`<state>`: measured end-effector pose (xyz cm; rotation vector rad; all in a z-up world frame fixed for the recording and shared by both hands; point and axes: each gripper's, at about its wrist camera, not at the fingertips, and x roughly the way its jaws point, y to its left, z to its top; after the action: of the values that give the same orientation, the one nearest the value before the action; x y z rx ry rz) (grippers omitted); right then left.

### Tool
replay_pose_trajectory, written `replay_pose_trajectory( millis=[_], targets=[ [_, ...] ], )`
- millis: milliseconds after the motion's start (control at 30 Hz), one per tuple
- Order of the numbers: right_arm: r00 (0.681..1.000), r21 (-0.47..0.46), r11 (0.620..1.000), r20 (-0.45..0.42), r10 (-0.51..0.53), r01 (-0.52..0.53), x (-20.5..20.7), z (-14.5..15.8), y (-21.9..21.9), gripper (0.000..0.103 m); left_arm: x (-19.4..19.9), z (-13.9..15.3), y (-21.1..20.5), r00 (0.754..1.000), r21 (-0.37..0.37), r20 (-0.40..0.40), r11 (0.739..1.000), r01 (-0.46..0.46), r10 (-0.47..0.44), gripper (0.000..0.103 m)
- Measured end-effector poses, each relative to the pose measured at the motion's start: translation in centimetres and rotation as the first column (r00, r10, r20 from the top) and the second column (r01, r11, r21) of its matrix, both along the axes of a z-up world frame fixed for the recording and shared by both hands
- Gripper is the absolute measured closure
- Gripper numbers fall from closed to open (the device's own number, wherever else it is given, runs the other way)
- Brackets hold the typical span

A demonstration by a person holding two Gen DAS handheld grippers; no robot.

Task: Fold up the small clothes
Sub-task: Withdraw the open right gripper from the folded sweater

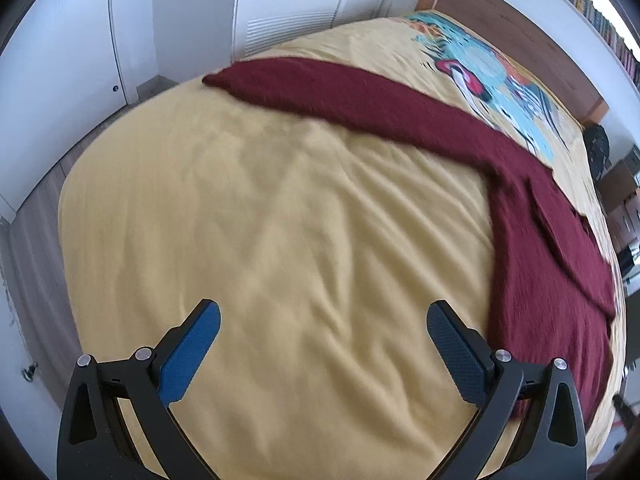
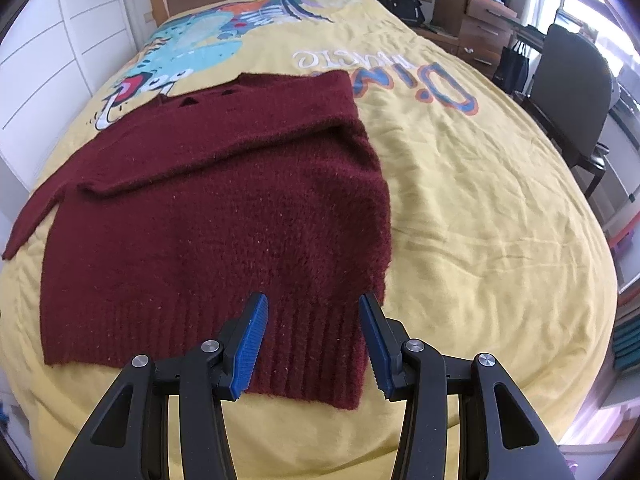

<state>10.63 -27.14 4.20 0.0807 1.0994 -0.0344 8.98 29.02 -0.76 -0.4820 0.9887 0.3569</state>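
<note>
A big bed (image 2: 460, 200) with a yellow cover fills both views. A cartoon picture is printed near its wooden head end. A dark red sweater (image 2: 208, 216) lies flat on the bed, with one sleeve folded across its top and the other sleeve stretched toward the bed's left edge. The right claw (image 2: 313, 340) hangs over the sweater's ribbed bottom edge, partly open and holding nothing. The left claw (image 1: 323, 350) is wide open over bare yellow cover, beside the sweater (image 1: 540, 240).
</note>
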Motion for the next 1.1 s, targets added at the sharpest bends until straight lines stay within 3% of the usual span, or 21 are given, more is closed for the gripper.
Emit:
replay_pose_trajectory(
  millis=[367,533,700,867,1100],
  targets=[
    [0.999,-0.019,0.999,-0.030,0.033,-0.034,2.1,-1.4,1.3,0.054,7.5,-1.1,8.5,0.993,-0.015,0.001,0.993,-0.117,0.117,0.002],
    [0.998,-0.025,0.999,-0.035,0.047,-0.048,3.1,-1.8,1.7,0.054,9.7,-2.2,12.4,0.980,-0.087,-0.010,0.976,-0.201,0.201,0.003],
    [0.997,-0.039,0.997,-0.044,0.065,-0.067,3.7,-2.2,2.3,0.054,10.9,-3.3,15.4,0.961,-0.173,-0.019,0.946,-0.274,0.275,0.011],
    [0.996,-0.046,0.996,-0.047,0.069,-0.071,4.2,-2.4,2.4,0.054,11.2,-4.2,17.9,0.940,-0.286,-0.011,0.900,-0.329,0.340,0.024],
    [0.995,-0.054,0.995,-0.052,0.081,-0.084,4.8,-2.8,2.6,0.054,11.8,-4.7,19.8,0.925,-0.381,0.025,0.859,-0.342,0.380,0.027]
  ],
)
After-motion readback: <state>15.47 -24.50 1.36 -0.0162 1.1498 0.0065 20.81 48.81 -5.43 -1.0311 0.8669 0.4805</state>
